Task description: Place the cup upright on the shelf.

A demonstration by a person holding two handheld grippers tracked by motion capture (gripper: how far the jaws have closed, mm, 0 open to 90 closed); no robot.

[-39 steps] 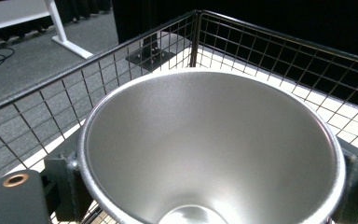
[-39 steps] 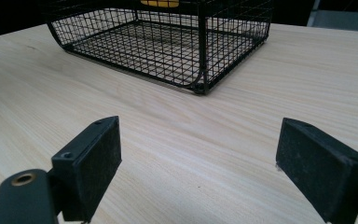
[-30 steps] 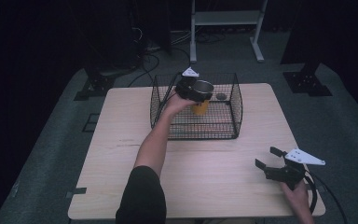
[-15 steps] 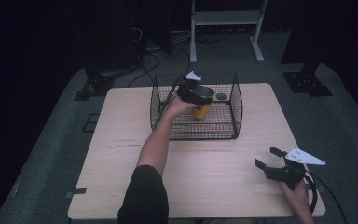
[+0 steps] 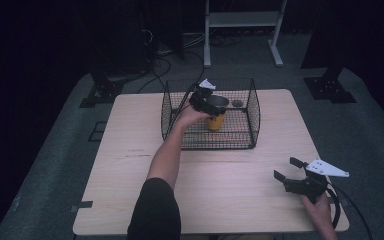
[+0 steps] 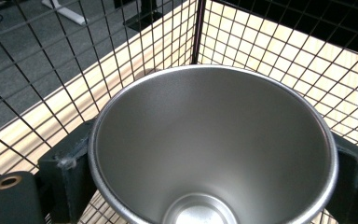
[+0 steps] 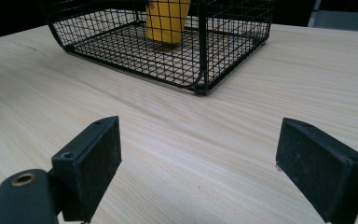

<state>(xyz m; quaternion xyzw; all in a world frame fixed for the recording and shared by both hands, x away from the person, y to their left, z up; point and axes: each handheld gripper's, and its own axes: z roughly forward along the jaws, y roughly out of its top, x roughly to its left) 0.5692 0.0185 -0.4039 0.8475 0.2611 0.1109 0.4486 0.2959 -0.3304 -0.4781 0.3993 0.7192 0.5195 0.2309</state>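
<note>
A yellow steel cup, unmarked, is clamped by the left gripper inside the wire basket; the right gripper is held with jaws apart.

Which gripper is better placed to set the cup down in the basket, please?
Left: the left gripper already clamps the cup inside the basket. The right gripper sits open, far off.

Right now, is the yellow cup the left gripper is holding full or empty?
Empty. The left gripper view looks straight into the cup: bare steel walls and bottom, nothing inside. The left gripper holds it inside the wire basket.
</note>
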